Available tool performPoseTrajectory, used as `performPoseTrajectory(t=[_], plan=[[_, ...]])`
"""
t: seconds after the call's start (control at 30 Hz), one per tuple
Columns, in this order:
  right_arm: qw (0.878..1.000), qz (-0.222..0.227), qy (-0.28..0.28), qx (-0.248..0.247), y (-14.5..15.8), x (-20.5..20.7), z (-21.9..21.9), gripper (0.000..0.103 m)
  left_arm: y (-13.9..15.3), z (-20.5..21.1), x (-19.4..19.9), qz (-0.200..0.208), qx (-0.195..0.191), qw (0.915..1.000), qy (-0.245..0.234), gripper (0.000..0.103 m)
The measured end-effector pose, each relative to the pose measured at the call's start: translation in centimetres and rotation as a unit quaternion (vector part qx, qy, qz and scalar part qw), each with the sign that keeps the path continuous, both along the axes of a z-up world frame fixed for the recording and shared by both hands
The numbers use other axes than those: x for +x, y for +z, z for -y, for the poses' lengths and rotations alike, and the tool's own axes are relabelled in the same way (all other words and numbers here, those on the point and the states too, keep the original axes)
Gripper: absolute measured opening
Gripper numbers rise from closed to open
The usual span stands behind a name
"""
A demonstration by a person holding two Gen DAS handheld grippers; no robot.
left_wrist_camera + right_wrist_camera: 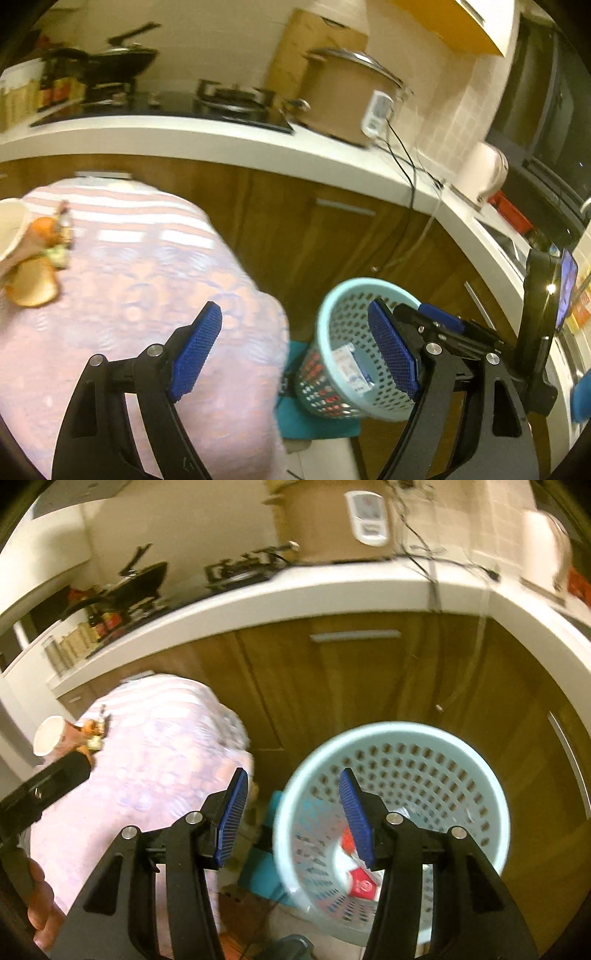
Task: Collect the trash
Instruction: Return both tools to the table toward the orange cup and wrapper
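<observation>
A light blue perforated waste basket stands on a teal stool beside a table with a pink cloth. It holds a white and blue wrapper and a red packet. On the table's far left lie orange peel, a paper cup and small scraps. My left gripper is open and empty over the table edge and basket. My right gripper is open and empty above the basket's near rim; it also shows in the left wrist view.
A white counter with wooden cabinets runs behind. On it are a hob with a wok, a rice cooker, cables and a kettle. A phone on a mount is at right.
</observation>
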State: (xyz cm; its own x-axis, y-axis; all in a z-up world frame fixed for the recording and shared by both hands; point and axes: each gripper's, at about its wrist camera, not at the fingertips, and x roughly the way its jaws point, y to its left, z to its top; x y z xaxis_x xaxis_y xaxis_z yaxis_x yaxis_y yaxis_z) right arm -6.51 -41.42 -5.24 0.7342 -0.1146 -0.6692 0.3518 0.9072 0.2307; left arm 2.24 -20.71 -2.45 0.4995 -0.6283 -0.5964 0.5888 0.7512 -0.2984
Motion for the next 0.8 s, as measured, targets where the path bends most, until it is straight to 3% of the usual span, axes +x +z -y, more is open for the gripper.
performPoseTrajectory(t=[0.33,0.6,0.8], plan=[[0.993,0.045,0.105,-0.026,3.5,6.4,-9.1,0.048,1.8,-10.6,0.6,0.021,-0.022,0.9942,0.103,0.079],[0.974,0.071,0.205,-0.059,6.1,12.1,-19.2,0.044,3.3,-21.2,2.7,0.040,-0.034,0.9735,0.222,0.079],[0.957,0.064,0.273,-0.074,6.0,17.4,-25.6,0.044,2.3,-26.7,5.2,0.013,-0.035,0.9582,0.284,0.078]])
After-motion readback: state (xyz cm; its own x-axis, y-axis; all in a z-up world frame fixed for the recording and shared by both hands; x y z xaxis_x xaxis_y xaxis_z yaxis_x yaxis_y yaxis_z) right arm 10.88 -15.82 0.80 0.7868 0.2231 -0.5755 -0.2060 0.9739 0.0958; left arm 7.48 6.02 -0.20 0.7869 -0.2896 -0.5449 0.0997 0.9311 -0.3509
